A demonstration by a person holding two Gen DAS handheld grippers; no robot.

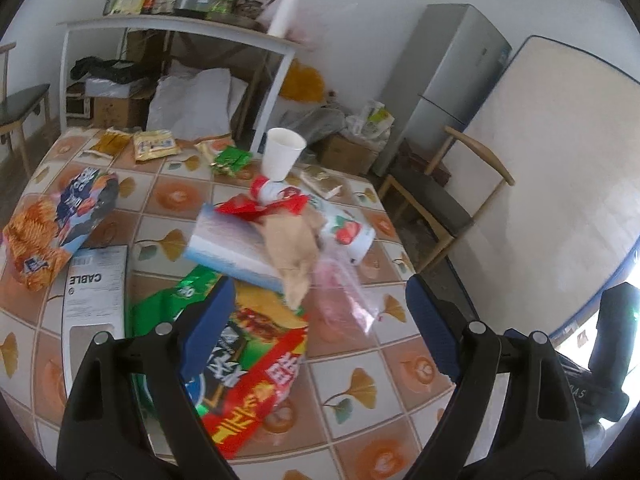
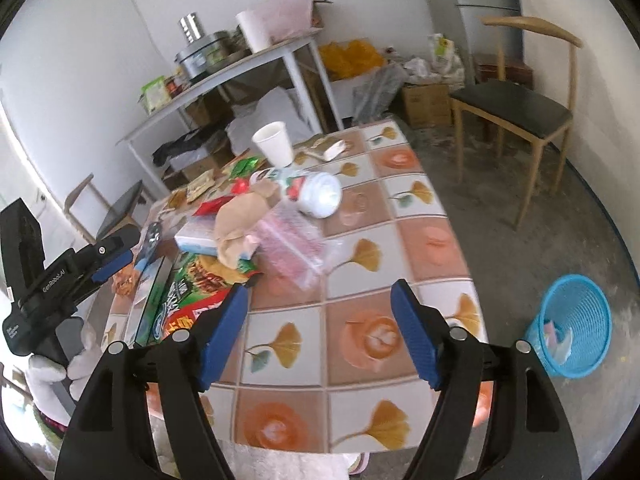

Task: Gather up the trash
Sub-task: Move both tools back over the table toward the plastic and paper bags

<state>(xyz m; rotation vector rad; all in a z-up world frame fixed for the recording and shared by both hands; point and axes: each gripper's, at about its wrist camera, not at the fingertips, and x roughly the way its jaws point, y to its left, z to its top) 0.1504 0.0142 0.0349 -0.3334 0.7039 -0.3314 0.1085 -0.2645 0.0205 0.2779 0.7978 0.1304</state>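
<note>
Left gripper (image 1: 320,312): we hold it spread wide, grasping nothing, low in its frame over the snack bags (image 1: 248,360).
Right gripper (image 2: 320,328): ours too, released, over bare table (image 2: 360,336).
Trash: wrappers, tissue box (image 1: 232,248), paper cup (image 1: 282,156) mid-frame.
Bin (image 2: 572,324): blue, on the floor, lower right.

Tiled table (image 1: 400,376), littered: white paper cup (image 1: 282,152) upright at far edge; strawberry-print cup (image 1: 348,236) on its side; crumpled brown paper (image 1: 294,252) over tissue box (image 1: 228,240); green-red snack bag (image 1: 248,352) under left gripper (image 1: 320,320), jaws wide, nothing between
</note>
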